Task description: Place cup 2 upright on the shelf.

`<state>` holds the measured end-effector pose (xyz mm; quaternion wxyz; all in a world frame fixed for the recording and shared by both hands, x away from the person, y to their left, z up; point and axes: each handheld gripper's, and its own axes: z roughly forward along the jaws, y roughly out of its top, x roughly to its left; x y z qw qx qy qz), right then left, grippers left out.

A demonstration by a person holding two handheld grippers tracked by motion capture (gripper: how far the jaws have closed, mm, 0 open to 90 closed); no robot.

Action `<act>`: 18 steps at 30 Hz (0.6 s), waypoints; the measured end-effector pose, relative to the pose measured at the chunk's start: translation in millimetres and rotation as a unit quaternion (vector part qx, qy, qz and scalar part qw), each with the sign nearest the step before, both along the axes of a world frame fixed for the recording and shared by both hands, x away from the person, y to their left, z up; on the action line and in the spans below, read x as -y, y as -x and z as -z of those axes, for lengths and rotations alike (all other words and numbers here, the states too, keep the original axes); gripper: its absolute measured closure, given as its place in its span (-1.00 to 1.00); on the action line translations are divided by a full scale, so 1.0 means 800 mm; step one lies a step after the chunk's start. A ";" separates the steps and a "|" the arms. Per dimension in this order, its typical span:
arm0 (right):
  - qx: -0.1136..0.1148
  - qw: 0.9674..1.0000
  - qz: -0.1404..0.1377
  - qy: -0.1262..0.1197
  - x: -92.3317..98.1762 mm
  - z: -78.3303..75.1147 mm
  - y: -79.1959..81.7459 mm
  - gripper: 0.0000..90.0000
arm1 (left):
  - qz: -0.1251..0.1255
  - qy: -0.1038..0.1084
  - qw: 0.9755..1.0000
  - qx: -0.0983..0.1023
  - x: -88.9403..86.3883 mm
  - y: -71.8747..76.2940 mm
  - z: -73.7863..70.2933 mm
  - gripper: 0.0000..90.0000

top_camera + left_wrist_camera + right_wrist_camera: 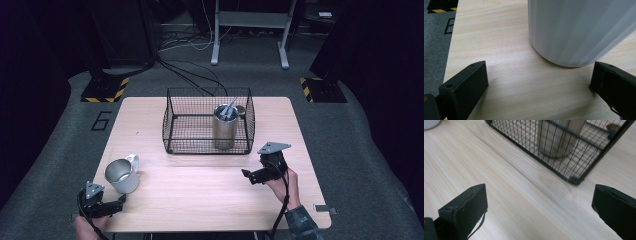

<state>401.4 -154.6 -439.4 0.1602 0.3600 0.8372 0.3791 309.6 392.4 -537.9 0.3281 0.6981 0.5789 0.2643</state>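
left gripper [120, 199] spread wide, just short of the mug [122, 175] on the table [200, 180], nothing grabbed yet. right gripper [246, 174] also released, empty, near the basket [172, 125]. pickup & placing left, prob.

White mug [579, 30] on table [499, 50], tongs [537, 85] spread

At the lower left of the high view, the left gripper [120, 199] is a black block with a small grey three-cornered plate on top and a black cable looping beneath it. Lower right, the right gripper [246, 175] is black too, with a larger grey plate and a black cable trailing down past a dark patterned sleeve [302, 223]. In both gripper views the jaws are matt black rectangular blocks with small round holes.
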 end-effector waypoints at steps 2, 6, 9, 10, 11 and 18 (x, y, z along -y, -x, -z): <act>-0.006 1.000 0.006 -0.003 0.005 0.012 0.005 -1.00 | 0.000 0.000 1.000 0.000 0.000 0.000 0.000 -0.98; -0.019 0.999 0.030 -0.002 0.018 0.043 0.014 -1.00 | 0.001 -0.003 1.000 -0.002 0.000 0.000 0.000 -0.98; -0.027 0.999 0.041 0.000 0.027 0.060 0.018 -1.00 | 0.005 -0.007 1.000 -0.004 -0.001 -0.001 -0.001 -0.98; -0.030 0.998 0.046 0.002 0.029 0.066 0.020 -1.00 | 0.006 -0.006 1.000 -0.005 -0.001 -0.001 -0.001 -0.98; -0.034 0.998 0.052 0.004 0.032 0.072 0.021 -1.00 | 0.004 -0.006 1.000 -0.004 -0.001 -0.001 -0.001 -0.98; -0.043 0.996 0.071 0.023 0.045 0.108 0.027 -1.00 | 0.008 -0.005 1.000 -0.008 0.000 -0.002 -0.002 -0.97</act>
